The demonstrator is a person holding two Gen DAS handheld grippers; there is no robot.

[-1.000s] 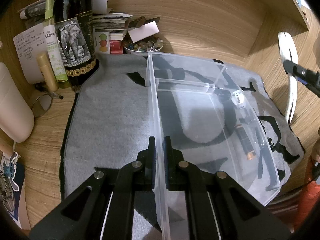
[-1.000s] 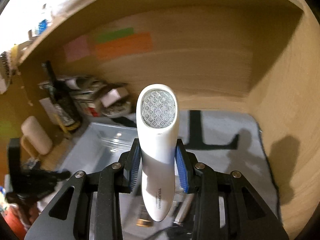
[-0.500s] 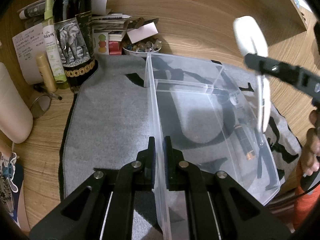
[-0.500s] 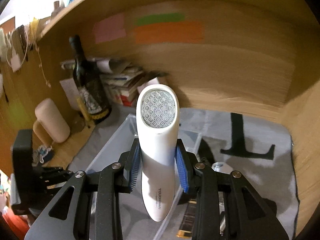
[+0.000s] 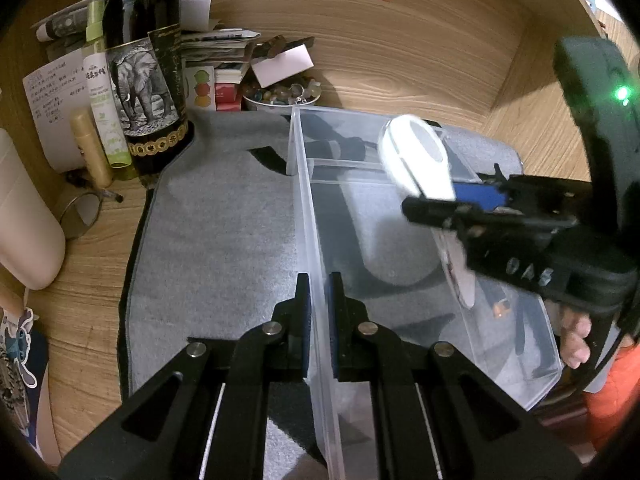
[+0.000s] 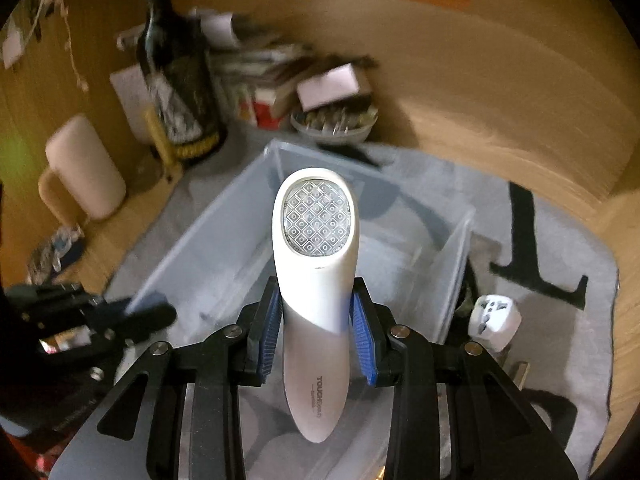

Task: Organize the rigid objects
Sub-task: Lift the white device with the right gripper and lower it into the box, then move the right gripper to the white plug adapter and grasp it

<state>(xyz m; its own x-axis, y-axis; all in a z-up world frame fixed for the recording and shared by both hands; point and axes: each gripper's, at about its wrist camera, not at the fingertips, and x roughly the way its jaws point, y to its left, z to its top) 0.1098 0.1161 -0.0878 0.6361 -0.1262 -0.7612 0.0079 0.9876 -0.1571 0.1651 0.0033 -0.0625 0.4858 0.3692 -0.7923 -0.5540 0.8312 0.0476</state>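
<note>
Currently the left gripper is pressed together on the near long wall of the clear plastic bin, 1 pad on the outside and 1 on the inside. That bin rests on a grey mat spread over the wooden desk. From the right wrist view, the right gripper pinches a white handheld device around its middle, blue pads pressed against both sides. Its patterned oval face points away from the camera, above the bin's open interior. A white plug adapter lies on the mat just outside the bin's right wall. Behind the bin stand a dark bottle with an elephant label, a green spray bottle beside it, and a small bowl of mixed trinkets. Stacked papers sit against the back wall
</note>
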